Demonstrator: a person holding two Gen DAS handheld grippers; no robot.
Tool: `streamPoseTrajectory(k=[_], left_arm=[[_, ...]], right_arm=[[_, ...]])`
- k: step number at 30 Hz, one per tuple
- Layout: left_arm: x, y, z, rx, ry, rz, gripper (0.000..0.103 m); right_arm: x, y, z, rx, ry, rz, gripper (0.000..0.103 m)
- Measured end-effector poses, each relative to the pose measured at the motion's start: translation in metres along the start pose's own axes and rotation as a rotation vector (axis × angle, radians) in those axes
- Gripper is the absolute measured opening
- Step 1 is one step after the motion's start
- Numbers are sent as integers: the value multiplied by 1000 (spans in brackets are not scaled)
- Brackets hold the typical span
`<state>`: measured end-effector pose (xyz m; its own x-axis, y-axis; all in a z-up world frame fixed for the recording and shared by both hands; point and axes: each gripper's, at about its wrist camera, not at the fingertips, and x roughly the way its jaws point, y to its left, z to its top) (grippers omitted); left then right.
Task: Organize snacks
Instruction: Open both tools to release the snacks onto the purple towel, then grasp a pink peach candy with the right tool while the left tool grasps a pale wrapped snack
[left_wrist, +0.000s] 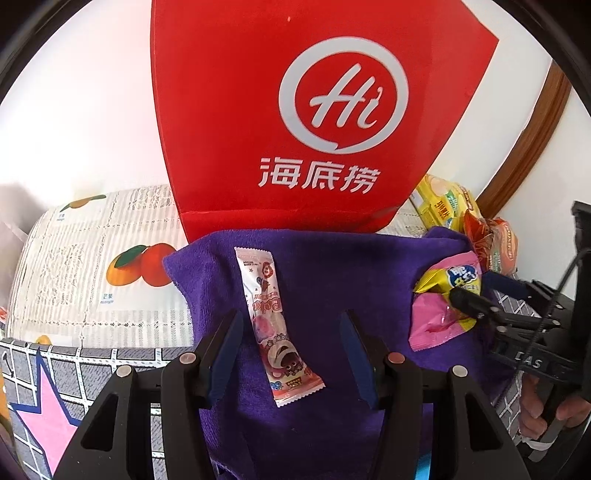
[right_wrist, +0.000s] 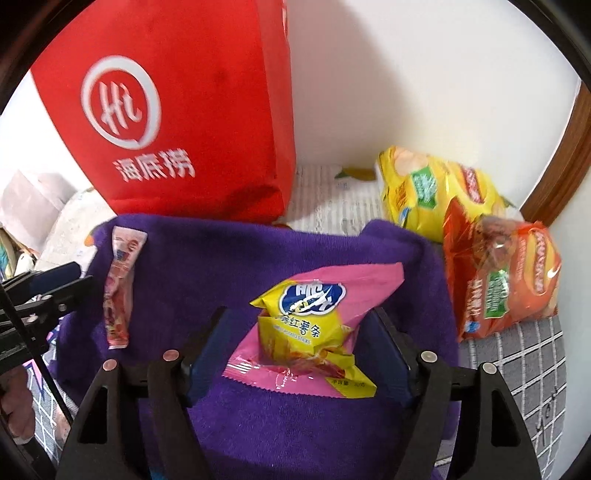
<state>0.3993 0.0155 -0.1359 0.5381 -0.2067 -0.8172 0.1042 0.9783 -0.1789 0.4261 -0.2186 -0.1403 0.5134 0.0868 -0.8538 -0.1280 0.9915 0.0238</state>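
A purple towel (left_wrist: 325, 266) (right_wrist: 207, 258) lies in front of a tall red paper bag (left_wrist: 280, 110) (right_wrist: 166, 129). On the towel a long pink stick snack (left_wrist: 266, 314) (right_wrist: 120, 288) lies between the fingers of my left gripper (left_wrist: 291, 332) (right_wrist: 55, 284). Its pads stand apart from the wrapper, so it is open. A crumpled yellow and pink sweet-potato snack bag (right_wrist: 306, 332) (left_wrist: 443, 295) rests on the towel between the fingers of my right gripper (right_wrist: 301, 332) (left_wrist: 480, 290). Those pads stand beside the bag without squeezing it, so this gripper is open too.
A yellow chips bag (right_wrist: 424, 192) (left_wrist: 443, 206) and an orange chips bag (right_wrist: 506, 280) (left_wrist: 498, 243) sit at the right, near the white wall and a brown wooden trim (left_wrist: 535, 147). Under the towel lie a fruit-print cloth (left_wrist: 92, 258) and a grid-pattern mat (right_wrist: 524, 354).
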Motion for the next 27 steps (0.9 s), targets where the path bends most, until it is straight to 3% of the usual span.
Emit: streamPoseTrajectory(k=[5, 11, 15, 18, 21, 27], left_arm=[[-17, 1, 2, -16, -38, -13, 54], [-46, -9, 2, 6, -81, -23, 54], [-75, -19, 0, 26, -120, -9, 61], [-96, -23, -9, 33, -126, -13, 65], [-120, -20, -29, 30, -140, 30, 74], [-150, -1, -72, -20, -128, 63, 75]], right_arm=[[-32, 1, 0, 16, -72, -57, 75], [-70, 1, -21, 28, -75, -79, 75], [-100, 3, -46, 52, -66, -44, 75], [-123, 8, -72, 53, -69, -41, 75], [-135, 12, -93, 72, -68, -25, 75], [-142, 21, -149, 102, -31, 47, 75]])
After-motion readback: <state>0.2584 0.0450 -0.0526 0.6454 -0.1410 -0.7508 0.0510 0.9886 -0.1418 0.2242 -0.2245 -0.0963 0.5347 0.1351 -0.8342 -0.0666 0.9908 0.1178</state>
